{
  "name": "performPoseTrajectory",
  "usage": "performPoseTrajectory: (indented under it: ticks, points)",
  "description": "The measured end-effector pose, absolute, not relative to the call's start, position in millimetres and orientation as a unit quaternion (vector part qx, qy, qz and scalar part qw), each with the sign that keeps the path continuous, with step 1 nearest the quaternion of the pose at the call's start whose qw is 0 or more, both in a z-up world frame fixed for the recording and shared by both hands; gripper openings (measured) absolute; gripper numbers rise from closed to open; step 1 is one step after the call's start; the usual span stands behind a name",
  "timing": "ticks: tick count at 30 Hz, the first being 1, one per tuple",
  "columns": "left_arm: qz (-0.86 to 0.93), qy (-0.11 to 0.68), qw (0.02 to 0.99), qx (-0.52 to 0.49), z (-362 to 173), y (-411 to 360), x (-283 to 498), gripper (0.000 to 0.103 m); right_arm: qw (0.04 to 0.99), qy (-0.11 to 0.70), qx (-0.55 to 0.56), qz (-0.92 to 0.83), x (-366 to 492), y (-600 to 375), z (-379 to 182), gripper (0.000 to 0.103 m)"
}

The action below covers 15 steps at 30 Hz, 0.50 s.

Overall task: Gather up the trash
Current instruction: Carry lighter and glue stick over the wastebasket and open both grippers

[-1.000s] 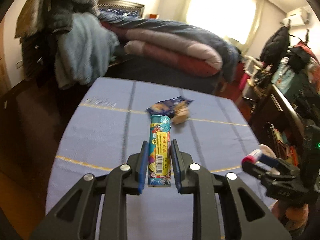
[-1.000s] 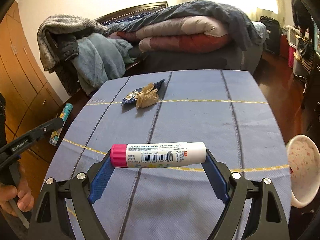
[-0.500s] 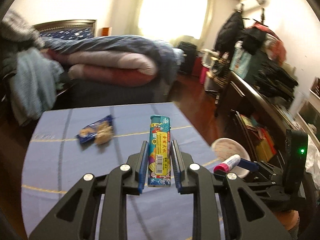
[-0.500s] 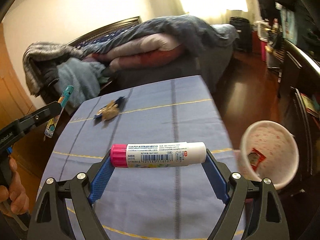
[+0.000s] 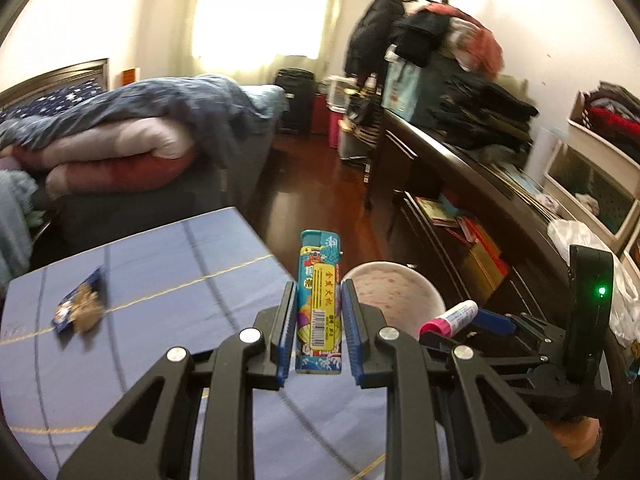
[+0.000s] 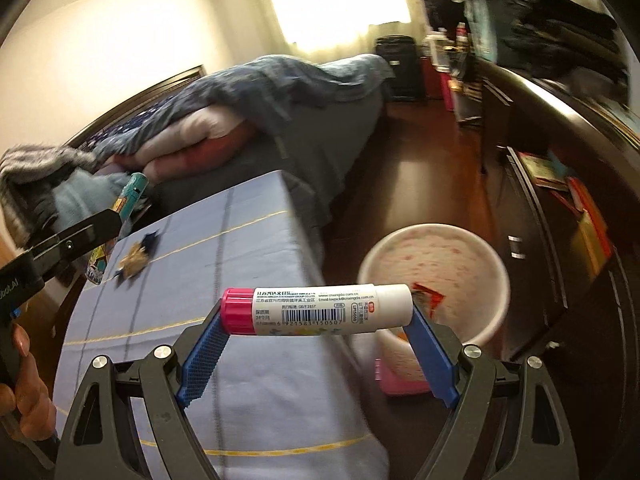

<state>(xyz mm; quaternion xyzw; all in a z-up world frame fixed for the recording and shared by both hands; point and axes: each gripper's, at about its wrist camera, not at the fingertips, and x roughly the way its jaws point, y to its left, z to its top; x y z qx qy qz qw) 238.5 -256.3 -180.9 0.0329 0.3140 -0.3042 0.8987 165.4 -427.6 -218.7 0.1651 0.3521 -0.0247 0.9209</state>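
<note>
My left gripper is shut on a teal lighter, held upright over the table's right edge. My right gripper is shut on a white glue stick with a pink cap, held crosswise above the table edge, just left of the white trash bin. The bin stands on the floor beside the table and holds a red wrapper. The bin also shows in the left wrist view, with the glue stick. A blue snack wrapper with crumpled paper lies on the blue tablecloth.
A bed with piled quilts stands behind the table. A dark cabinet with books and stacked clothes runs along the right. Wooden floor lies between them. A pink object sits beside the bin's base.
Both grippers have swung right, from over the table towards its right edge. The bin is now close below the right gripper. Both still hold their objects.
</note>
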Motion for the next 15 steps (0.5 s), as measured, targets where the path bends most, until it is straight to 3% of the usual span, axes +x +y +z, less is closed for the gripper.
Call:
performPoseTrajectory:
  ticks: [15]
  points:
    - [-0.377,0.327,0.863,0.075,-214.9,-376.2,272.8,0.023,0.905,0.356,0.192,-0.129,157.2,-513.9,-251.5,0.086]
